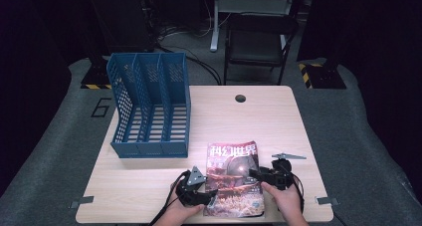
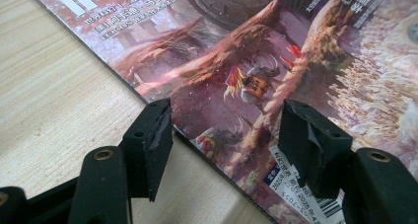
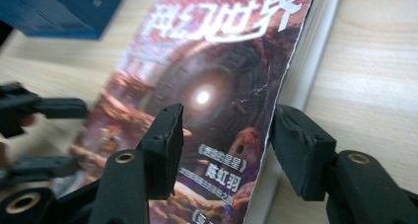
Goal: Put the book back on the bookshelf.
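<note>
- Nearest the camera, two hands are seen at the near edge of the bench (image 1: 149, 186), each holding a tool.
- A magazine (image 1: 234, 178) with a reddish cover and large white characters is laid flat on the bench, near its front edge and between the two tools.
- At the magazine's left edge the left tool (image 1: 211, 196) is held with its jaws spread apart; in the left gripper view (image 2: 224, 145) one jaw is seen over the bare wood and the other over the cover, with the edge running between them.
- At the magazine's right edge the right tool (image 1: 255, 174) is held open as well; in the right gripper view (image 3: 226, 145) the page edge is seen between the parted jaws, and nothing is clamped.
- A blue file rack (image 1: 149, 106) with three compartments is stood on the far left of the bench, well apart from the magazine.
</note>
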`<state>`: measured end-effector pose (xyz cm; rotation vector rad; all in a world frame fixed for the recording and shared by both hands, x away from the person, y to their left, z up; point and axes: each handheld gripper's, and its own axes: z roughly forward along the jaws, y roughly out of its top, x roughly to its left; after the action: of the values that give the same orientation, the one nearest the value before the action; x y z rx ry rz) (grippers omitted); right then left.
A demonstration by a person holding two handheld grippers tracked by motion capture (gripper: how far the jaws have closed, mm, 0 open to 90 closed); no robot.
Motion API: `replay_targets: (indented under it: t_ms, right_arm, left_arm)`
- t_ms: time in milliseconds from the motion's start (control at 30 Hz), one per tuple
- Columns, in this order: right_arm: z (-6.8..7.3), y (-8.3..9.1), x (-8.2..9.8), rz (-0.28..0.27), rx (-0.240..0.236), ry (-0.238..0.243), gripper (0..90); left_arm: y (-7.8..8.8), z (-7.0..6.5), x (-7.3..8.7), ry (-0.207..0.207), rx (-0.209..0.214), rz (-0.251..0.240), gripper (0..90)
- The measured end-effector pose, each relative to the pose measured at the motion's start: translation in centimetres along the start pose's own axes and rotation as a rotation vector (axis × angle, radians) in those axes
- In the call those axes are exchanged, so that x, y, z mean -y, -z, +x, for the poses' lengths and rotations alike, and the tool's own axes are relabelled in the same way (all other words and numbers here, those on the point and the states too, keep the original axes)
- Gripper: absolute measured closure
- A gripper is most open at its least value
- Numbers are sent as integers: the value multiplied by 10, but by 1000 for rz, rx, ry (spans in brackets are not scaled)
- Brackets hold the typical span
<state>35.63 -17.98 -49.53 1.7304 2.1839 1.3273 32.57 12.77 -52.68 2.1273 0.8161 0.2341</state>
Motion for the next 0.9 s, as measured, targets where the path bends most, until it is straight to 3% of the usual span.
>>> replay_targets:
  t_ms: [33, 200, 367, 533, 700, 767, 900]
  right_arm:
    - [3, 4, -1, -26, -37, -5, 484]
    - [7, 6, -2, -35, -85, 5, 499]
    - [4, 3, -2, -11, -56, -1, 501]
    - [-8, -4, 0, 19, -33, -47, 500]
    - [-9, -11, 0, 57, -14, -46, 497]
    - [-9, -15, 0, 77, 13, -22, 493]
    - [-11, -17, 0, 77, 4, -30, 493]
  left_arm:
    - [0, 0, 0, 0, 0, 0, 376]
    - [0, 0, 0, -1, 1, 0, 377]
    - [0, 0, 0, -2, 4, 5, 377]
    - [0, 0, 0, -3, 0, 0, 377]
    - [0, 0, 0, -5, 0, 2, 377]
    - [1, 0, 1, -6, -3, 0, 377]
    - [0, 0, 1, -6, -3, -5, 377]
